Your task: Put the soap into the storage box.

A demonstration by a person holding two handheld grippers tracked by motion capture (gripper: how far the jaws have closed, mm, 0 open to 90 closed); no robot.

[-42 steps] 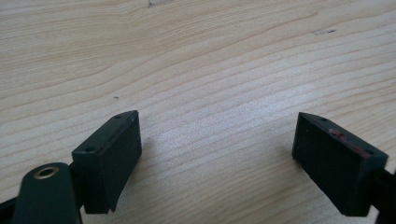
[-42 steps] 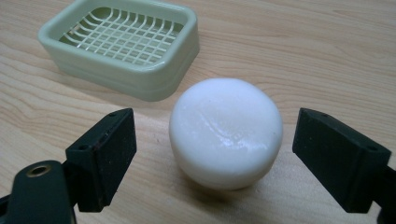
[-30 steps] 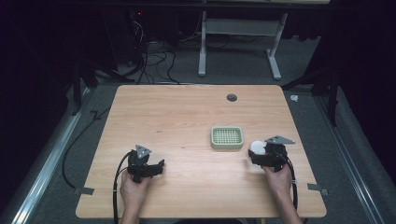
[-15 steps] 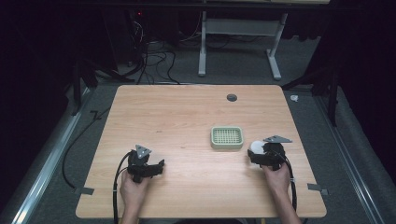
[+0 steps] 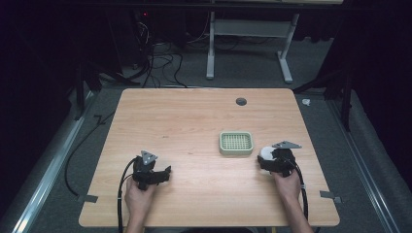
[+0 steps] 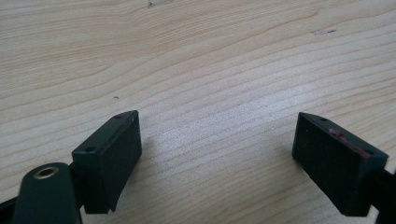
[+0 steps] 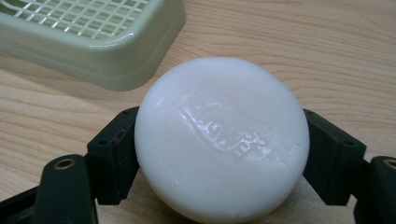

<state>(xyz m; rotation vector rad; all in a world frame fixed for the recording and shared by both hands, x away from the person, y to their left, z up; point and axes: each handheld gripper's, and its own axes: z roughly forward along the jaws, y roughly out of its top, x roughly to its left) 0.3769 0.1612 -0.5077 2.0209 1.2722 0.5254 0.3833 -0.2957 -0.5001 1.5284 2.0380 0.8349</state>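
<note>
Round white soap bar [image 7: 222,140] lying flat with embossed face up, letters too worn to read, gripped at both sides by right gripper [image 7: 224,156] jaws, just beside green grid soap dish [image 5: 236,143] on tabletop [image 5: 194,116], left gripper [image 6: 219,154] jaws open over bare wood.

Light wooden table [image 5: 194,121] sitting on grey carpet [image 5: 243,73], white desk frame [image 5: 248,34] standing at upper centre, black cables [image 5: 155,63] trailing upper left, darkness surrounding.
</note>
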